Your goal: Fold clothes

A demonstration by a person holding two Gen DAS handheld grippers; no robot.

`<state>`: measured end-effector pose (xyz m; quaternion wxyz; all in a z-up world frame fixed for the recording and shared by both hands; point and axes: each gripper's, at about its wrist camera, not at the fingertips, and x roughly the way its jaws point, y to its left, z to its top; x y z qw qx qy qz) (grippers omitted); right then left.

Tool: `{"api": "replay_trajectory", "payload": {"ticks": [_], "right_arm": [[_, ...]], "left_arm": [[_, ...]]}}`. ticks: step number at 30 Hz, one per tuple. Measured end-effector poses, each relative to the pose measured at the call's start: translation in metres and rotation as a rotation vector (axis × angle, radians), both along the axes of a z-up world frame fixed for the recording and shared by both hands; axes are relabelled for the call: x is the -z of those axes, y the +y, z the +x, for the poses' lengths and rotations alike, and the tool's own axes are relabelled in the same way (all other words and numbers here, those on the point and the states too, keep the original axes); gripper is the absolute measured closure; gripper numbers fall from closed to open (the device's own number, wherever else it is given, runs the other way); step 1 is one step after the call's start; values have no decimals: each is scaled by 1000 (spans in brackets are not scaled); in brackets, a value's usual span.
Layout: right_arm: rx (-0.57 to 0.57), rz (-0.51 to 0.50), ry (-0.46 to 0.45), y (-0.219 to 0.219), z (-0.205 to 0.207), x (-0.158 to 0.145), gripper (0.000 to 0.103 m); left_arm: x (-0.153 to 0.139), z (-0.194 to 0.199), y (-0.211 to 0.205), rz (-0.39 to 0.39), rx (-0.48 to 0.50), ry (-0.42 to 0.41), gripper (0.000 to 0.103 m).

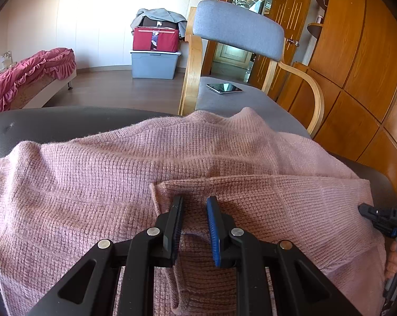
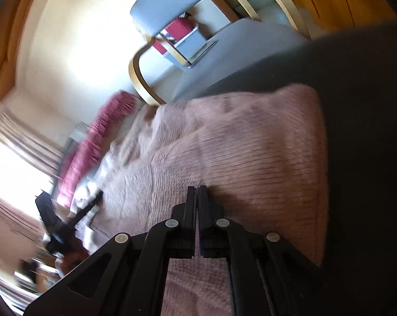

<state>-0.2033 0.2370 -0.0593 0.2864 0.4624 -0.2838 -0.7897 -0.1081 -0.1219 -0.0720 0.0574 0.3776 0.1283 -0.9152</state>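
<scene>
Pink knit all over the place here: we've got a sweater (image 1: 151,158) spread across a dark table (image 1: 53,123), with its collar end toward a grey chair (image 1: 238,29) pushed up on the far side. Our left tongs (image 1: 194,204) sit low over the near part of the sweater, jaws standing a little apart with a raised fold of the knit running up between them, so we'd call that a pinch on the fabric, though how hard the pads press we can't really tell. A sleeve or folded-over flap lies across the body just ahead of those tips. Our right tongs (image 2: 197,188) are clenched tight, jaws flat against each other with nothing visible between them, tips down at the sweater (image 2: 251,144) near its right edge; that view is pretty blurry. From the left camera we can see the right tongs (image 1: 363,208) poking in at the sweater's right border, with a bit of our hand (image 1: 394,260) gripping the handle below. From the right camera the left tongs (image 2: 99,193) show up as a dark smear at the far side of the knit. A phone (image 1: 224,88) lies on the chair seat. Farther back, a bed (image 1: 40,79) with a red ruffled cover, a red box (image 1: 155,39) stacked on a grey bin (image 1: 154,64), and wooden cabinets (image 1: 356,52) on the right.
</scene>
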Motion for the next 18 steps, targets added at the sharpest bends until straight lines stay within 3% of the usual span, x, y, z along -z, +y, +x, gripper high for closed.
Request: {"api": "replay_trajectory", "payload": {"ticks": [2, 4, 8, 10, 15, 18], "right_arm": [[93, 6, -1, 18, -4, 3, 103], [182, 113, 47, 28, -3, -4, 103], [290, 200, 97, 36, -3, -14, 103], [286, 170, 147, 31, -1, -22, 98], [175, 79, 295, 5, 3, -40, 98], [137, 153, 259, -11, 1, -28, 92]], "left_arm": [[0, 1, 0, 1, 1, 0, 86], [-1, 1, -1, 2, 2, 0, 85], [-1, 2, 0, 1, 2, 0, 85], [-1, 2, 0, -2, 2, 0, 85], [-2, 2, 2, -21, 3, -4, 85], [-2, 2, 4, -33, 5, -7, 84]]}}
